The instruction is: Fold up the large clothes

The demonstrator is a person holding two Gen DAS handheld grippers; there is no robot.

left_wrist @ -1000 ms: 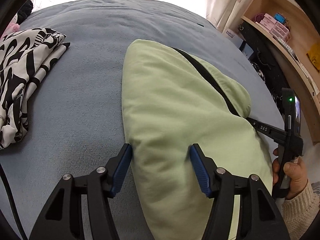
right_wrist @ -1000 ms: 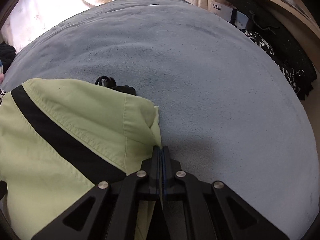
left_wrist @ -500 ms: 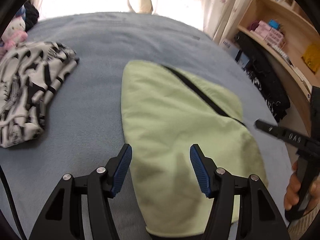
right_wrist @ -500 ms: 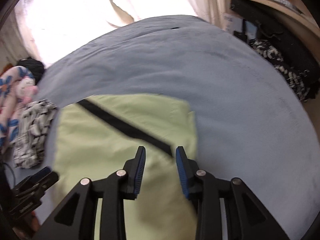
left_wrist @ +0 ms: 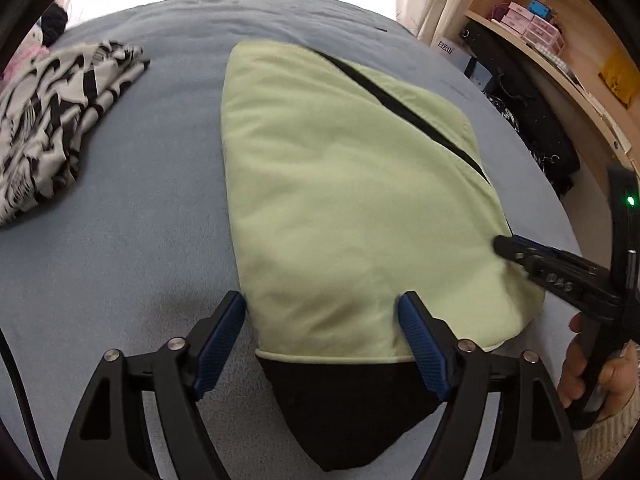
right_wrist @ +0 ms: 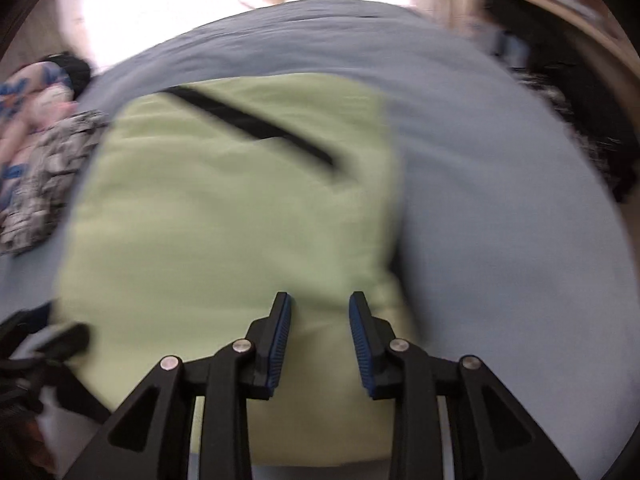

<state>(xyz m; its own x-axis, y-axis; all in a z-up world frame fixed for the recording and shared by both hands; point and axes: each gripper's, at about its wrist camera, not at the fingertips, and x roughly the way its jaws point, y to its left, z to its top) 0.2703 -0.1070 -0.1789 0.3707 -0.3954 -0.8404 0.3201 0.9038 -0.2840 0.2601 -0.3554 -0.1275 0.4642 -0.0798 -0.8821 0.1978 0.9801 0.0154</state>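
Green garment (left_wrist: 352, 200) lies folded on the blue blanket (left_wrist: 140, 208); left gripper (left_wrist: 322, 332) is opening over its edge, right gripper (right_wrist: 320, 340) closing, seemingly empty in the blur.

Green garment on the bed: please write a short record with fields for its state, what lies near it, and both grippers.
garment: light green garment, folded, flat on the blue blanket; a black stripe crosses it, and a black part shows at the near edge
nearby: black-and-white patterned cloth to its left, apart from it
left gripper: jaws opening, nothing gripped, over the near edge
right gripper: jaws closing, gap between the pads, nothing gripped
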